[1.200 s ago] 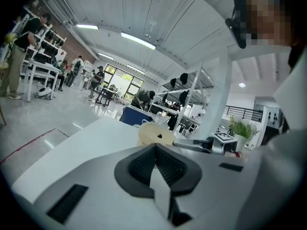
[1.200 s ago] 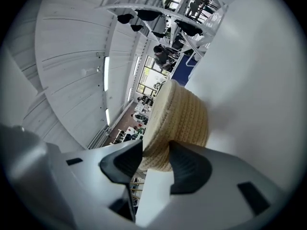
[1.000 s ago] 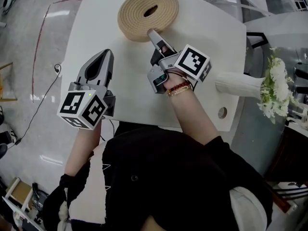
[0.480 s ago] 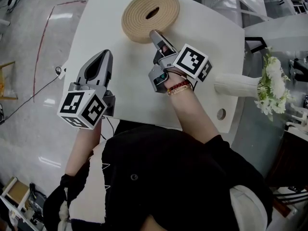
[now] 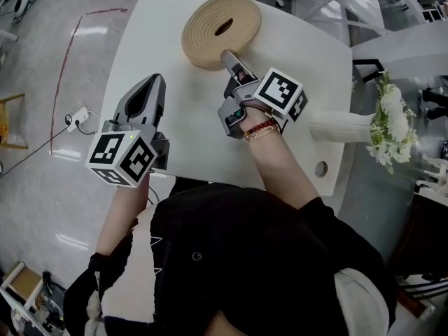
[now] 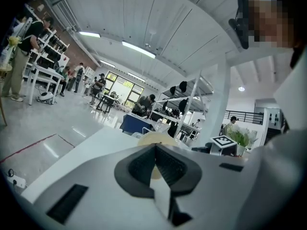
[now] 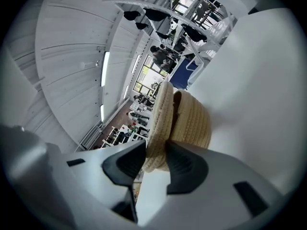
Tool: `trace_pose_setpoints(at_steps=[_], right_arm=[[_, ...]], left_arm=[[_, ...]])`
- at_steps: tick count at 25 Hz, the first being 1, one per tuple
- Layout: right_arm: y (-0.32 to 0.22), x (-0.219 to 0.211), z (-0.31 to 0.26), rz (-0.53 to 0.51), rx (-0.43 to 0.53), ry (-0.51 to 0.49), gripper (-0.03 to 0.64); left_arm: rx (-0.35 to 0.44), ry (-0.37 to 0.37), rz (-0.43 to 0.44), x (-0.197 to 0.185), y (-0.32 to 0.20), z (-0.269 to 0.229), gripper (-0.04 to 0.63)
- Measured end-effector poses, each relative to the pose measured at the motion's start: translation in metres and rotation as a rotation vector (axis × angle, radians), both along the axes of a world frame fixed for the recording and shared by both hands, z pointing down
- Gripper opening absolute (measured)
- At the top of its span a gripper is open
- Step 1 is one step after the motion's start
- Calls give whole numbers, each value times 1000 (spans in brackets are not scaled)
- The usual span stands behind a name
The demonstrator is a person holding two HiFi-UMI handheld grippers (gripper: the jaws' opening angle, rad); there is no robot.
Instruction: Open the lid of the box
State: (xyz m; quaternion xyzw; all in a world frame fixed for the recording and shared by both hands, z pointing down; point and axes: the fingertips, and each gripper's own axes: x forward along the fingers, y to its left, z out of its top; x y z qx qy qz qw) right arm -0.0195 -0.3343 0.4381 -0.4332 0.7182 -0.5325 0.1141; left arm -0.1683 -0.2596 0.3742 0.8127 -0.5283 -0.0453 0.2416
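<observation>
A round woven box point(image 5: 221, 21) with a flat coiled lid stands at the far side of the white table point(image 5: 182, 138). My right gripper point(image 5: 228, 54) reaches the lid's near edge. In the right gripper view the lid's rim point(image 7: 160, 123) stands between the jaws, above the box's body point(image 7: 192, 121). The jaws of this gripper point(image 7: 154, 157) are closing and both pads touch the rim. My left gripper point(image 5: 150, 82) hovers over the table's left part, shut and holding nothing. In the left gripper view the box point(image 6: 148, 137) shows just beyond the tips of that gripper point(image 6: 156, 147).
A white vase point(image 5: 343, 124) lies on its side at the table's right edge, its white flowers point(image 5: 395, 124) hanging past it. A round hole point(image 5: 323, 167) is in the table near the right front corner. Cables and a socket strip point(image 5: 77, 117) lie on the floor left.
The right gripper has stayed at the lid's near edge. The left gripper has not moved. The head view has shifted slightly, so the box sits a little further right.
</observation>
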Motion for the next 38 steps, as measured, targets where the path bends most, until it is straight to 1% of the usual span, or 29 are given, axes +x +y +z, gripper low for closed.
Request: trace_pose_setpoints(at_steps=[3, 8, 16, 23, 38], right_arm=[[-1, -2, -4, 2, 2, 2, 127], [-2, -1, -7, 18, 4, -23, 120], [-1, -1, -8, 15, -10, -24, 118], [3, -10, -15, -16, 6, -61, 112], [18, -16, -18, -84, 9, -59, 109]], left_arm=[[6, 2, -2, -3, -2, -4, 11], [16, 1, -2, -4, -3, -10, 11], [23, -3, -6, -5, -3, -17, 11], [28, -13, -14, -5, 2, -22, 11], [43, -14, -51, -3, 18, -28, 11]])
